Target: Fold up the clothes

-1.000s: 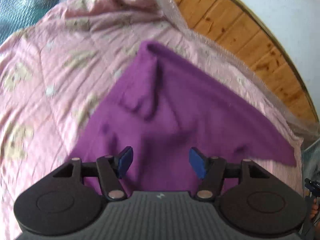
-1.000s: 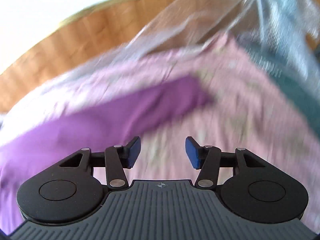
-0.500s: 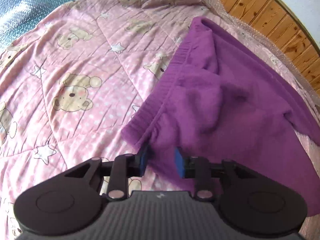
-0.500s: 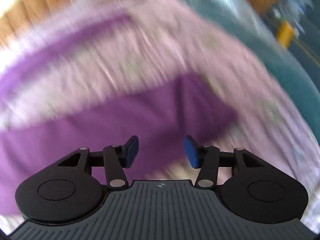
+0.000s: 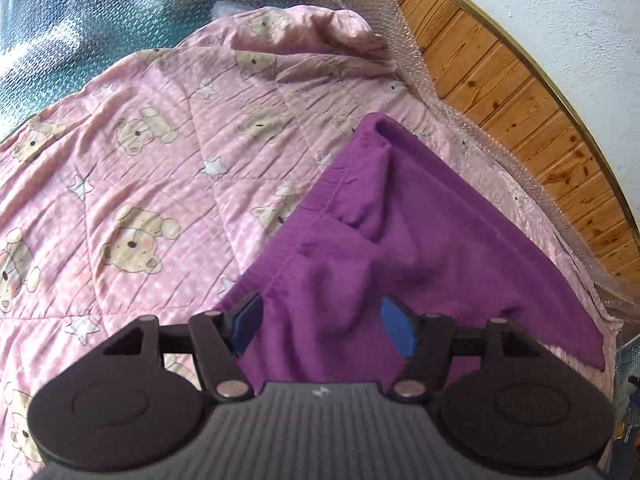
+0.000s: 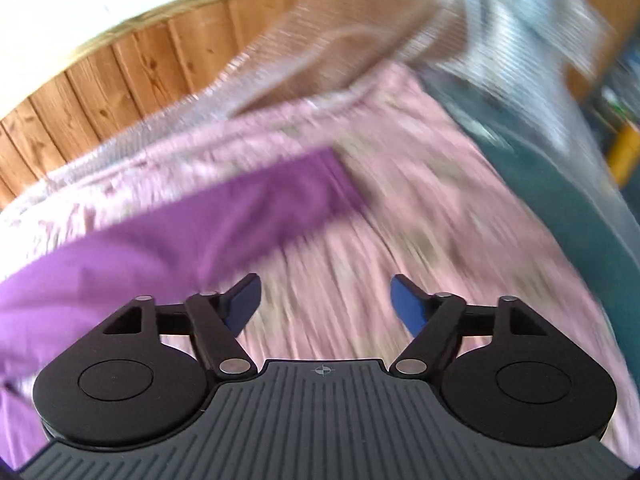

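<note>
Lying on the pink quilt point(image 5: 168, 168), the purple garment point(image 5: 420, 248) ran from lower centre toward the upper right of the left frame. The left hand-held gripper point(image 5: 320, 322) hung directly over its near edge, wide open, holding nothing; the right hand-held gripper point(image 6: 322, 304), equally open and empty, had it at its left.

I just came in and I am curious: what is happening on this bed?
A person is folding a purple garment on a pink bear-print quilt, using two handheld grippers. The left gripper hovers over the garment's near edge, jaws open, holding nothing. The right gripper, also open and empty, is over the quilt; its view is blurred.
</note>
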`<state>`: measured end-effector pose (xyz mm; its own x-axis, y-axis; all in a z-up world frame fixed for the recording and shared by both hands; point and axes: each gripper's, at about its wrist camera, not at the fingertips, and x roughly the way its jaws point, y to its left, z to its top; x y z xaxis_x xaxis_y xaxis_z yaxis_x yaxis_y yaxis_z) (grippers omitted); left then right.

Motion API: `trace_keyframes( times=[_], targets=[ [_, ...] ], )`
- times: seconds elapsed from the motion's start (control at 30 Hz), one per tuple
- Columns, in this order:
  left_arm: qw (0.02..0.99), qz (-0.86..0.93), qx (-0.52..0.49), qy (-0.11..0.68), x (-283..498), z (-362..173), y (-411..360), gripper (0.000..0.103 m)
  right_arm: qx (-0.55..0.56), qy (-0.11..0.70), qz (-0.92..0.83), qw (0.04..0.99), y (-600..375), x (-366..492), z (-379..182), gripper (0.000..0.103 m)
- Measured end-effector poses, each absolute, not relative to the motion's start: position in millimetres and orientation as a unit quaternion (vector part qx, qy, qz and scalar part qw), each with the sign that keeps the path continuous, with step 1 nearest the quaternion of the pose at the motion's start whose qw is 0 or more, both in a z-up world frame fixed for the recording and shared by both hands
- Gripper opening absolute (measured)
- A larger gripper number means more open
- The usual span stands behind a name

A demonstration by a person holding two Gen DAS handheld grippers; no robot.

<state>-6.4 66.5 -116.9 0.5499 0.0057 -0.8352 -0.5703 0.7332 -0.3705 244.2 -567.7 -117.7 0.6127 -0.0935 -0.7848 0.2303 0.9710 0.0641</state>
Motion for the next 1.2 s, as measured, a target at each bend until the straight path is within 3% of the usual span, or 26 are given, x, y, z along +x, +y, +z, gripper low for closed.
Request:
trace_keyframes(
  times=[0.27,0.37,0.4,0.5,0.87,1.1,1.17,1.2],
  targets=[
    [0.8,0.194,-0.334,0.458,56.8,-124.2,13.5,0.071,0.036,0.473,-0.088,0.876,-606.4,422.9,-183.4,0.08],
    [0.794,0.194,-0.341,0.465,86.6,-131.2,-0.3,0.071,0.029,0.487,-0.067,0.87,-614.6,447.6,-205.8,0.074],
    [0.793,0.191,-0.341,0.467,97.2,-132.6,-5.0,0.071,0.03,0.486,-0.051,0.872,-615.0,449.3,-207.4,0.065],
    [0.799,0.172,-0.335,0.468,130.2,-131.9,-16.3,0.071,0.032,0.481,-0.004,0.876,-616.2,454.5,-212.3,0.002],
    [0.804,0.144,-0.393,0.423,215.1,-148.0,-1.9,0.074,-0.074,0.412,0.081,0.905,-643.2,209.6,-149.6,0.001],
    [0.789,0.164,-0.425,0.413,222.7,-165.3,15.2,0.074,0.035,0.45,-0.008,0.892,-645.6,161.1,-189.7,0.004],
    [0.79,0.178,-0.424,0.406,218.3,-162.4,23.1,0.074,0.077,0.444,-0.033,0.892,-649.1,155.1,-194.6,0.009],
    [0.788,0.188,-0.426,0.402,215.4,-162.1,28.8,0.074,0.097,0.442,-0.046,0.89,-652.9,151.4,-197.9,0.018]
  ],
)
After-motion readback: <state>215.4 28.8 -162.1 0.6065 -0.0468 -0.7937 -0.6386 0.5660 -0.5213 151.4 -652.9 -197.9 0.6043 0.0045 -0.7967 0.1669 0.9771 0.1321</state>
